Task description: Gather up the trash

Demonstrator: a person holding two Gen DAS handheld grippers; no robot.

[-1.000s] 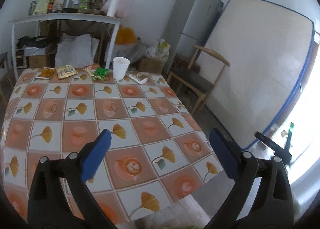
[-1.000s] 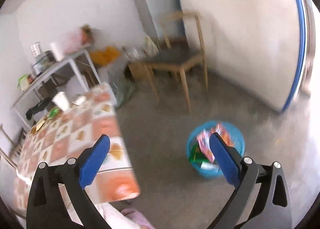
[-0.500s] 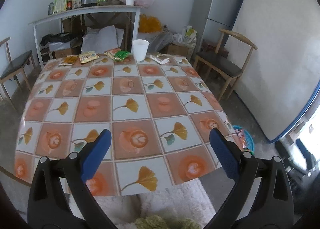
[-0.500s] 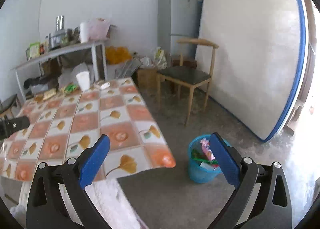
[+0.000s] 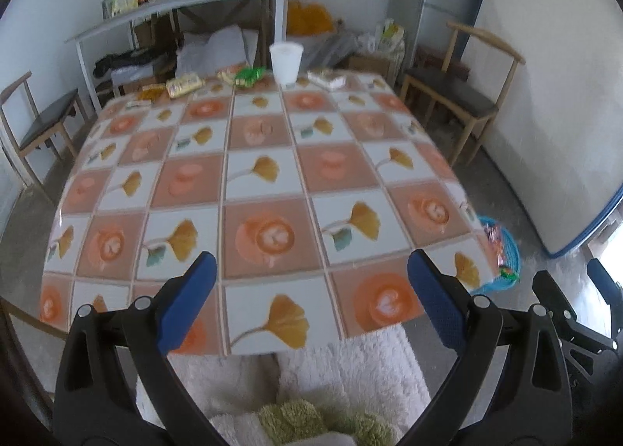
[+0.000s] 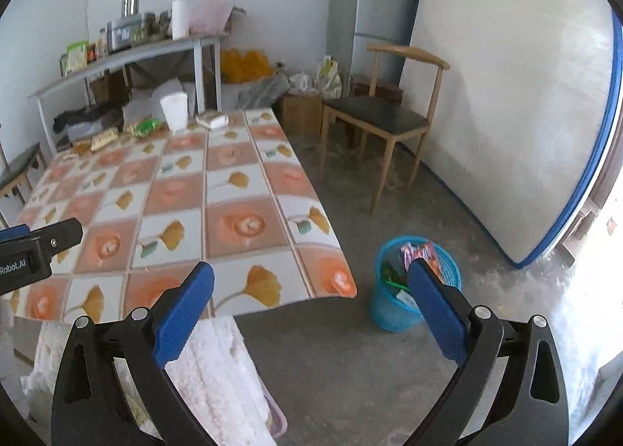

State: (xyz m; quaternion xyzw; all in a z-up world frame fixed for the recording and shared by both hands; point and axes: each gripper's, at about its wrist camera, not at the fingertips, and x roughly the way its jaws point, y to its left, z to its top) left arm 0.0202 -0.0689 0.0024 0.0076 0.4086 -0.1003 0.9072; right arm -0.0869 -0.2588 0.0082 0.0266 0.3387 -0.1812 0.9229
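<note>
I have swung both my tools back to face the table (image 5: 272, 181). My left gripper (image 5: 311, 298) is spread wide with nothing in it, and it hangs over the near edge of the table. My right gripper (image 6: 311, 306) is spread wide and empty too, and it hangs just off the near right corner of the table.

A second ago my right gripper looked down at the floor and the blue bin (image 6: 412, 290). Now it is level and I can see the table top again. My left gripper looked off to the side of the table then, and now it looks straight down the middle of it.

I think this means one drop is done and I am ready for the next piece.

The bin sits on the floor by the near right corner of the table, and it has wrappers in it. The trash that is left lies along the far edge of the table: a white paper cup (image 5: 286, 62), a green wrapper (image 5: 249, 76) just left of the cup, a yellow packet (image 5: 185, 86) further left, and a pale packet (image 5: 327, 79) just right of the cup. All of it is far from my grippers, so I must reach across the table.
</note>
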